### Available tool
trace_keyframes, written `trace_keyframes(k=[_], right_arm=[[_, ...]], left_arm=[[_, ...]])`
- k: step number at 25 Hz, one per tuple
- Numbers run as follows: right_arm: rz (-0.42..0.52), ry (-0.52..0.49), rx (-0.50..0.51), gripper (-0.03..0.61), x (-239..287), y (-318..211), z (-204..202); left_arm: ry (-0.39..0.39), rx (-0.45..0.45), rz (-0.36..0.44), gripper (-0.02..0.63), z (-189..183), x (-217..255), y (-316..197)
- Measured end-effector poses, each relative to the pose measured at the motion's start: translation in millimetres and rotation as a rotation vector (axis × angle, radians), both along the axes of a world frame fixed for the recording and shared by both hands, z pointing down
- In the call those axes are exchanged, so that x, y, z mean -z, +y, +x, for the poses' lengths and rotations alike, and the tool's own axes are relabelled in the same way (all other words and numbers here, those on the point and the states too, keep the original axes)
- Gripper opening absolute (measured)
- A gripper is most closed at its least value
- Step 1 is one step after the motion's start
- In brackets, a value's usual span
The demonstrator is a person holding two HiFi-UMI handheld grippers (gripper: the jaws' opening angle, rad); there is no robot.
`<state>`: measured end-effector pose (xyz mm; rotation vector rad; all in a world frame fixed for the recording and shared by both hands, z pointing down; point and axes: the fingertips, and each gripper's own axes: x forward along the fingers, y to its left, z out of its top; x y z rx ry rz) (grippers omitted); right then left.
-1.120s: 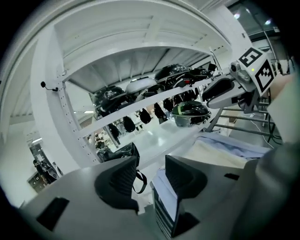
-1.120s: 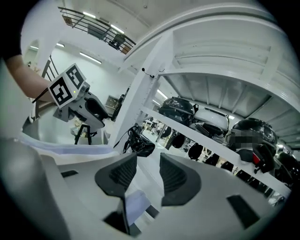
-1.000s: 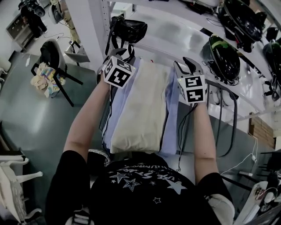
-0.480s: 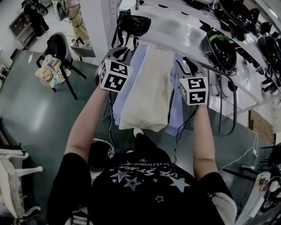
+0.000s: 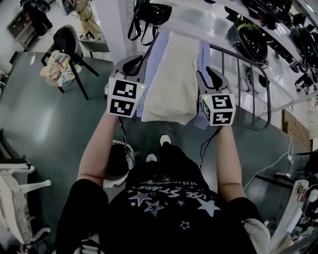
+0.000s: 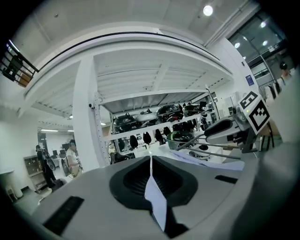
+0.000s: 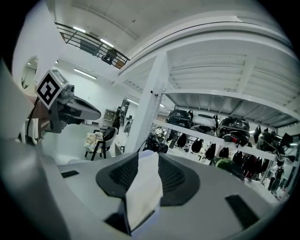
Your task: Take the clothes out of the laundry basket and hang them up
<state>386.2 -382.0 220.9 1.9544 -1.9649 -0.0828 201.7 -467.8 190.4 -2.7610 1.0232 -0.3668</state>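
The clothes (image 5: 169, 79), a cream piece over pale blue ones, hang on the far side between my two tools, just left of a grey rail (image 5: 253, 74). My left tool (image 6: 151, 180) is clamped tight on a thin pale edge of cloth. My right tool (image 7: 143, 185) is closing on a thick white fold that fills its gap. The starred lettering on my black shirt (image 5: 164, 198) is too warped to read.

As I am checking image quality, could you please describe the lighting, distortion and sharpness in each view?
Head view: even, soft indoor light; the cream garment is sharp, the white shelf bows slightly. Left gripper view: heavy fisheye, black corners, a ceiling lamp blown out. Right gripper view: same fisheye and dark corners; helmets sharp, the pale cloth up close softer.
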Motion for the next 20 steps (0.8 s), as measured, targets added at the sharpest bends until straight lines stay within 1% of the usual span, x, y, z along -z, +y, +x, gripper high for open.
trace_keyframes(k=[4, 10, 16, 20], right_arm=[[-0.016, -0.034, -0.002, 0.143, -22, 15, -9], [-0.010, -0.069, 0.011, 0.143, -39, 28, -9], [-0.043, -0.100, 0.068, 0.143, -57, 53, -6], [-0.053, -0.119, 0.111, 0.143, -61, 77, 0]], left_arm=[[-0.011, 0.021, -0.023, 0.031, -14, -21, 17], [-0.022, 0.070, -0.066, 0.032, -32, -47, 42], [-0.026, 0.167, -0.129, 0.032, -46, -77, 78], [-0.008, 0.239, -0.189, 0.032, -50, -90, 111]])
